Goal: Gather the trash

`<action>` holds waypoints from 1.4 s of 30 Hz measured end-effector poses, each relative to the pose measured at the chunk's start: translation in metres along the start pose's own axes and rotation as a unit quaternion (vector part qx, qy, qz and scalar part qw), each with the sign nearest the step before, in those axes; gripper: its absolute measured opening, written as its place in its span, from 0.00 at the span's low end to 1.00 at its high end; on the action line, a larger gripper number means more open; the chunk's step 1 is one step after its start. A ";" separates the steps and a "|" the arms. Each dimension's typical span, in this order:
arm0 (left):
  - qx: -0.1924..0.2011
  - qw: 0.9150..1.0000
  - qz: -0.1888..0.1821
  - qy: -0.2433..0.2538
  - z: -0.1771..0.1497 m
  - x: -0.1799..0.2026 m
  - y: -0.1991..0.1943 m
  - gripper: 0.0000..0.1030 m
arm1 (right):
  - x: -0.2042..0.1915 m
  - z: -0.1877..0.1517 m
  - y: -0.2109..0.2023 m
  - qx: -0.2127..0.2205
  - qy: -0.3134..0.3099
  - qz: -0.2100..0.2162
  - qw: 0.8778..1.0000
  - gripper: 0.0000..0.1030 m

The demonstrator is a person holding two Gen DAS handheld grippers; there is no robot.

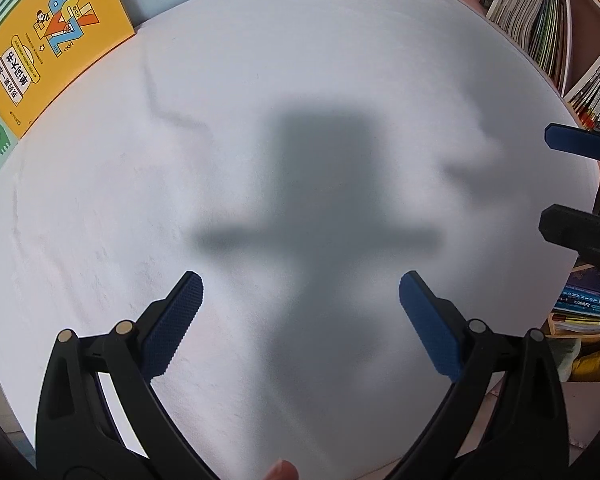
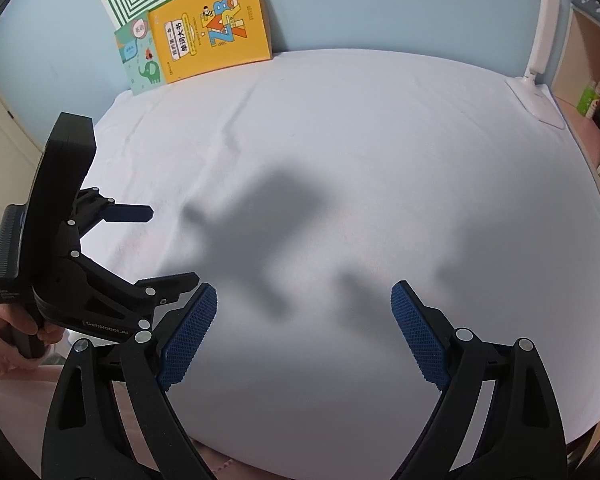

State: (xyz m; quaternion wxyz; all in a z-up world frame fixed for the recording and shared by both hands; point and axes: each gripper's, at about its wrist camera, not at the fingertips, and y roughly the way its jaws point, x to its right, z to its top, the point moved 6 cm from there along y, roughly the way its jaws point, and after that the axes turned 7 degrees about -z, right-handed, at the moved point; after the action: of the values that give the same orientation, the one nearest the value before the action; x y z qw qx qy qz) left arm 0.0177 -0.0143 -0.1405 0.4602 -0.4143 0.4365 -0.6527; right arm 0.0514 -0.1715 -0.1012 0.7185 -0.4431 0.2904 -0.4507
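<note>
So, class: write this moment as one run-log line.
left hand-held gripper: open, empty | right hand-held gripper: open, empty | white cloth: no trash visible | yellow book: against wall

bright, even light from above falls on a white tablecloth [image 1: 100, 208], where soft-edged grey shadows [image 1: 320, 208] of the grippers pool at centre. fisheye distortion bows the shelves and books at the frame edges; corners vignette to black.

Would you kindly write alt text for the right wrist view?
The open, empty right gripper hovers over a white cloth-covered table, with the open left gripper at the left. Books, including a yellow book, lean on the blue wall; a white lamp stands far right.
</note>
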 end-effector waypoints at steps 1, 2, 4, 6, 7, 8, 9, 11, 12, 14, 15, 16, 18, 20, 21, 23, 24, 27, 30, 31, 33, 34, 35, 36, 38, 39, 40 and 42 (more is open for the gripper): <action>0.000 1.000 0.000 0.000 0.000 0.000 0.000 0.94 | 0.000 0.000 0.000 -0.001 0.002 0.000 1.000 0.86; -0.001 1.000 -0.001 0.001 0.003 0.004 0.003 0.94 | 0.001 -0.001 0.001 -0.002 0.003 -0.001 1.000 0.86; -0.002 1.000 0.001 0.002 0.003 0.005 0.004 0.94 | 0.001 -0.001 0.001 -0.003 0.005 -0.001 1.000 0.86; -0.004 1.000 0.000 0.002 0.003 0.006 0.006 0.94 | 0.001 -0.002 0.001 -0.003 0.007 -0.001 1.000 0.86; -0.005 1.000 -0.002 0.001 0.003 0.007 0.007 0.94 | 0.001 -0.002 0.001 -0.003 0.007 -0.002 1.000 0.86; -0.005 1.000 -0.001 -0.001 0.003 0.006 0.007 0.94 | 0.001 -0.002 0.001 -0.003 0.006 -0.002 1.000 0.86; -0.005 1.000 -0.002 -0.002 0.002 0.006 0.008 0.94 | 0.001 -0.002 0.001 -0.004 0.006 -0.003 1.000 0.86; -0.006 1.000 -0.001 -0.004 0.002 0.005 0.008 0.94 | 0.000 -0.003 0.002 -0.005 0.007 -0.002 1.000 0.86; -0.006 1.000 -0.001 -0.004 0.002 0.004 0.008 0.94 | 0.000 -0.003 0.002 -0.006 0.007 -0.003 1.000 0.86; -0.007 1.000 -0.001 -0.004 0.001 0.004 0.010 0.94 | 0.000 -0.003 0.002 -0.007 0.005 -0.004 1.000 0.86; -0.007 1.000 -0.001 -0.004 0.001 0.003 0.010 0.94 | 0.000 -0.003 0.002 -0.008 0.005 -0.003 1.000 0.86; -0.008 1.000 0.000 -0.004 0.001 0.003 0.011 0.94 | 0.000 -0.003 0.002 -0.008 0.005 -0.003 1.000 0.86; -0.007 1.000 0.000 -0.005 0.001 0.002 0.011 0.94 | 0.001 -0.003 0.002 -0.008 0.004 -0.005 1.000 0.86; -0.007 1.000 -0.002 -0.004 0.001 0.002 0.012 0.94 | 0.002 -0.003 0.003 -0.009 0.008 -0.005 1.000 0.86; -0.007 1.000 -0.001 -0.004 0.001 0.002 0.012 0.94 | 0.002 -0.003 0.003 -0.009 0.008 -0.005 1.000 0.86; -0.006 1.000 0.000 -0.005 0.001 0.001 0.012 0.94 | 0.002 -0.003 0.002 -0.008 0.008 -0.004 1.000 0.86; -0.006 1.000 0.000 -0.006 0.003 0.002 0.012 0.94 | 0.002 -0.004 0.002 -0.008 0.007 -0.004 1.000 0.86; -0.005 1.000 0.000 -0.010 0.004 0.000 0.012 0.94 | 0.001 -0.005 0.003 -0.011 0.006 -0.004 1.000 0.86; -0.004 1.000 0.004 -0.009 0.004 -0.002 0.013 0.94 | 0.001 -0.005 0.004 -0.012 0.006 -0.004 1.000 0.86; -0.004 1.000 0.003 -0.009 0.004 -0.002 0.013 0.94 | 0.002 -0.006 0.004 -0.012 0.006 -0.003 1.000 0.86; -0.005 1.000 0.003 -0.007 0.004 -0.002 0.013 0.94 | 0.002 -0.006 0.004 -0.012 0.005 -0.005 1.000 0.86; -0.005 1.000 0.003 -0.006 0.004 -0.001 0.014 0.94 | 0.002 -0.005 0.004 -0.012 0.006 -0.004 1.000 0.86; -0.006 1.000 0.002 -0.006 0.003 -0.001 0.014 0.94 | 0.002 -0.006 0.004 -0.012 0.006 -0.004 1.000 0.86; -0.006 1.000 0.000 -0.006 0.003 -0.001 0.015 0.94 | 0.002 -0.006 0.004 -0.012 0.006 -0.004 1.000 0.86; -0.005 1.000 -0.005 -0.006 0.002 0.001 0.015 0.94 | 0.003 -0.006 0.004 -0.012 0.007 -0.004 1.000 0.86; -0.005 1.000 -0.005 -0.006 0.002 0.000 0.016 0.94 | 0.003 -0.006 0.004 -0.012 0.008 -0.003 1.000 0.86; -0.004 1.000 -0.003 -0.004 0.003 0.002 0.015 0.94 | 0.004 -0.007 0.004 -0.012 0.009 -0.004 1.000 0.86; -0.001 1.000 0.005 0.002 0.004 0.002 0.014 0.94 | 0.004 -0.007 0.004 -0.013 0.009 -0.003 1.000 0.86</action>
State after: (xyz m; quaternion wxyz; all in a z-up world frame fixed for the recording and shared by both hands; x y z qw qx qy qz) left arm 0.0239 -0.0202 -0.1530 0.4623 -0.4113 0.4402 -0.6507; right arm 0.0488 -0.1771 -0.1080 0.7084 -0.4490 0.3013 -0.4535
